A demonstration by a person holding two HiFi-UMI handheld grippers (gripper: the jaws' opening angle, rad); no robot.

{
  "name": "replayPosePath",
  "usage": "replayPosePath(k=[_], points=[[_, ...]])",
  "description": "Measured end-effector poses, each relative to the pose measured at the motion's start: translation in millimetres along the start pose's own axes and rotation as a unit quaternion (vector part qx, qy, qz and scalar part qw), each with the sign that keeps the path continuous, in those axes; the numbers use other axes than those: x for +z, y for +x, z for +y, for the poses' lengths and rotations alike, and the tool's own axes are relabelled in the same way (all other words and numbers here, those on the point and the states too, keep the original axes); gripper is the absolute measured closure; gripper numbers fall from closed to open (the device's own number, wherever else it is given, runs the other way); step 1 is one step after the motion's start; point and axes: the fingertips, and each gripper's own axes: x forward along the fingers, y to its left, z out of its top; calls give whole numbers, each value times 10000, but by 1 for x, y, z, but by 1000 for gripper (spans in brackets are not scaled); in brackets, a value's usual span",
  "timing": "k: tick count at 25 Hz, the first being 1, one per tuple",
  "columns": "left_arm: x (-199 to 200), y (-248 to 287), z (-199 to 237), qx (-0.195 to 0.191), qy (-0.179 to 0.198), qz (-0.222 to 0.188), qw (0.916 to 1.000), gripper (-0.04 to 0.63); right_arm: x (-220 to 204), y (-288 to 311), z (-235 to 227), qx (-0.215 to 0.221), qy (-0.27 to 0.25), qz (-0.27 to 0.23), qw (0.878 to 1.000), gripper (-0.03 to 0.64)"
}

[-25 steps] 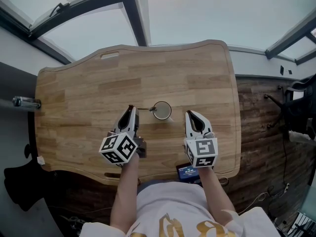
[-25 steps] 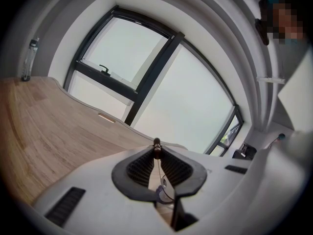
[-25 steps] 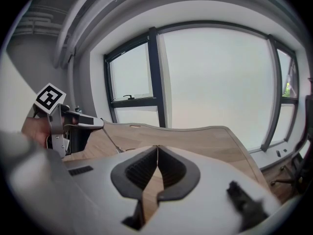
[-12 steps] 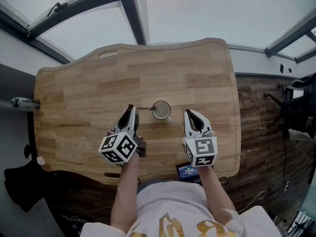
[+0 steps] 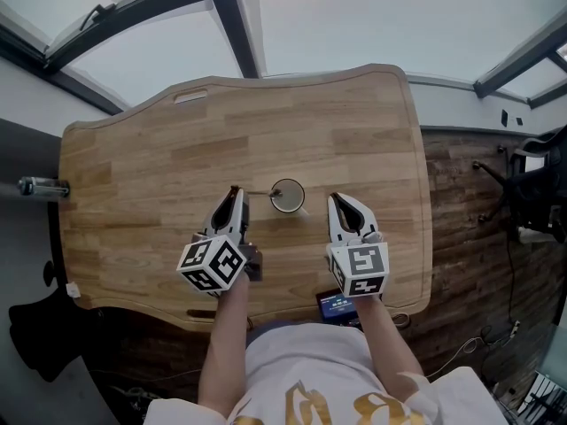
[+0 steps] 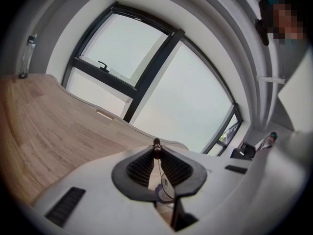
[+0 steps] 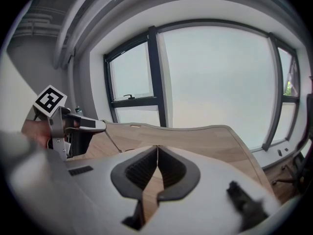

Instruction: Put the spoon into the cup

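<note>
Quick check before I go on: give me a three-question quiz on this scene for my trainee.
1. Which gripper pinches the spoon by its handle end? A) left B) right C) neither
2. True or false: the cup lies tipped on its side on the table.
3. Fill in: the right gripper has its jaws ___, with nothing between them.

Key: 1 A, the left gripper. 2 False, the cup stands upright. 3 together.
</note>
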Motion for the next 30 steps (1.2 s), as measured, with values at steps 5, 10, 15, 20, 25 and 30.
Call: replayPosePath(k=[5, 10, 15, 20, 25, 30], points=[[-1, 2, 0, -9, -12, 15, 10000, 545, -1, 1, 0, 16, -5, 19, 10000, 584], [-2, 3, 0, -13, 8, 38, 10000, 545, -1, 3, 0, 31, -5, 25, 10000, 584], [-6, 7, -1, -22, 6, 69, 10000, 545, -3, 5, -2, 31, 4, 45, 10000, 584], [-8, 9, -2, -24, 16, 97, 9999, 545, -4, 6, -5, 27, 22, 52, 10000, 584], [-11, 12, -3, -25, 2, 128, 9999, 545, -5, 7, -6, 22, 33, 72, 10000, 584], [-14, 14, -4, -22, -10, 156, 9999, 545, -6, 7, -9, 16, 56, 79, 10000, 584]])
